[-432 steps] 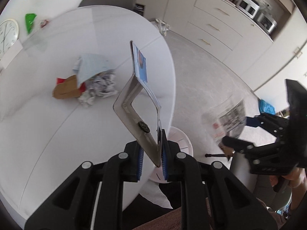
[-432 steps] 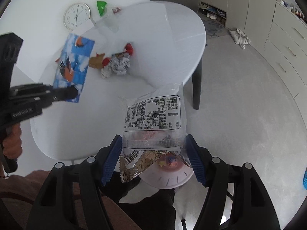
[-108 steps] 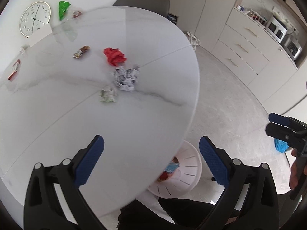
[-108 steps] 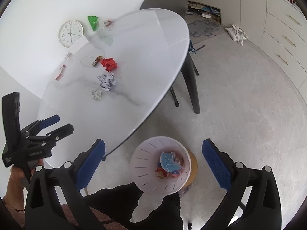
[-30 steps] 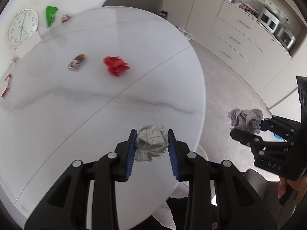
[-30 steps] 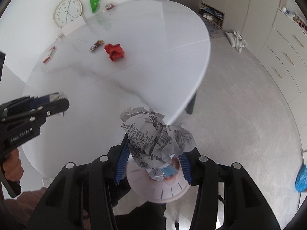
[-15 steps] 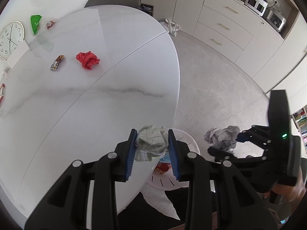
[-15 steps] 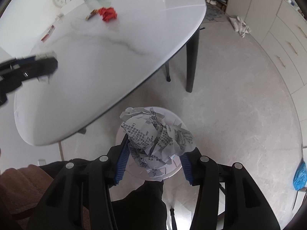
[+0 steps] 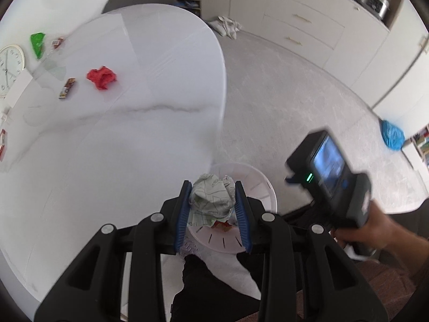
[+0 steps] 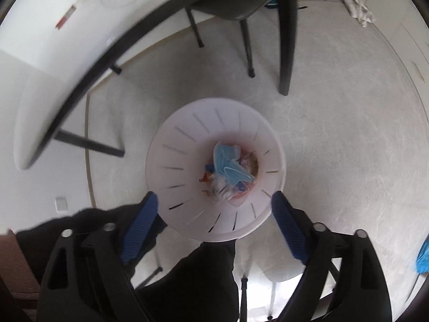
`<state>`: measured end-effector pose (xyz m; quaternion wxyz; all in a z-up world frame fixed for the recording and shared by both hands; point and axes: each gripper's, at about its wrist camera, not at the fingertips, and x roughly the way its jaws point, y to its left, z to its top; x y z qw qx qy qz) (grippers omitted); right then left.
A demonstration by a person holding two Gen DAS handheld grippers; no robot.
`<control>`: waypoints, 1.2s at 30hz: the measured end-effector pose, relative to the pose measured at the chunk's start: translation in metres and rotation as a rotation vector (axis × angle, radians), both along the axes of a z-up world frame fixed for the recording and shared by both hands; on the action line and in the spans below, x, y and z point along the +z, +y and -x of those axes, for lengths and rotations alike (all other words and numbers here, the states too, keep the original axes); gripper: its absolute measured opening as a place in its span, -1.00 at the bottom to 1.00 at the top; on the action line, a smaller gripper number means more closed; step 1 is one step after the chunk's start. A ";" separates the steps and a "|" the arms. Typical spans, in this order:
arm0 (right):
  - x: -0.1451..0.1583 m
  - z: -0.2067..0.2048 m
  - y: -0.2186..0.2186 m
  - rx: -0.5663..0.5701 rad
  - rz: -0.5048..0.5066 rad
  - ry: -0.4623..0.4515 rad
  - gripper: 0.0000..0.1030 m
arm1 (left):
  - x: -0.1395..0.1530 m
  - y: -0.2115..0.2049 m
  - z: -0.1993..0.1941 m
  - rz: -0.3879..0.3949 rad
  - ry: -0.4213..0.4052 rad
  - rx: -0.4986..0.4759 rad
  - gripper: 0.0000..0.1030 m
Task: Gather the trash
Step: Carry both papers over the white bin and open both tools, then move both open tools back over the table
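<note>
Tongs first: the left tongs (image 9: 213, 209) are clamped on a crumpled ball of white paper with green print (image 9: 211, 201), blue pads pressing it from both sides, and they sit right over the white slotted plastic wastebasket (image 9: 264, 187) on the floor beside the counter. Right tongs (image 10: 214, 220) are opening as we speak, jaws well apart, and nothing shows between them, just the basket rim (image 10: 171, 145) straight below. Down in the bottom of that basket there's already a pile: a light blue face mask (image 10: 228, 165), some clear wrapper and reddish bits, too jumbled to sort out. So I'd say we're a good way in but not finished. Left on the white marble-look oval counter (image 9: 120, 147) I can spot a crumpled red wrapper (image 9: 102, 77), a small brown snack-bar wrapper (image 9: 67, 88) just beside it, a green plastic scrap (image 9: 37, 43) near the far edge, plus a red-and-white packet (image 9: 2, 145) at the left edge. My guess: the paper ball drops next, then it's back to the counter for those.
</note>
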<state>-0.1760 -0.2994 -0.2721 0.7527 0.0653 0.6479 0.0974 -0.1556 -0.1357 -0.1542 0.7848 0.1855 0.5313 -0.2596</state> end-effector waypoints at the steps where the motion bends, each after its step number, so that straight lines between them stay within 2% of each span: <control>1: 0.007 0.001 -0.007 -0.020 0.007 -0.014 0.86 | -0.005 -0.005 0.004 -0.013 0.003 -0.019 -0.39; 6: 0.036 0.010 -0.046 -0.095 0.009 -0.056 0.86 | -0.038 -0.028 0.021 -0.049 0.050 -0.098 -0.32; 7: 0.042 0.012 -0.052 -0.106 0.007 -0.063 0.86 | -0.045 -0.031 0.022 -0.056 0.069 -0.108 -0.16; 8: 0.046 0.012 -0.058 -0.113 0.006 -0.068 0.87 | -0.051 -0.035 0.023 -0.065 0.085 -0.115 0.11; 11: 0.053 0.012 -0.069 -0.122 -0.005 -0.072 0.87 | -0.064 -0.043 0.026 -0.098 0.070 -0.127 0.47; 16: 0.057 0.012 -0.074 -0.108 0.000 -0.064 0.87 | -0.063 -0.049 0.027 -0.105 0.064 -0.114 0.72; 22: 0.062 0.013 -0.073 -0.105 -0.004 -0.074 0.87 | -0.043 -0.047 0.019 -0.071 0.044 -0.068 0.85; 29: 0.073 0.006 -0.071 -0.118 -0.016 -0.099 0.87 | -0.026 -0.038 0.006 -0.055 0.012 -0.032 0.85; 32: 0.086 -0.001 -0.066 -0.118 -0.010 -0.134 0.87 | -0.018 -0.026 -0.003 -0.044 0.000 -0.005 0.85; 36: 0.120 -0.015 -0.054 -0.134 -0.011 -0.233 0.87 | -0.003 -0.005 -0.022 -0.036 -0.030 0.058 0.85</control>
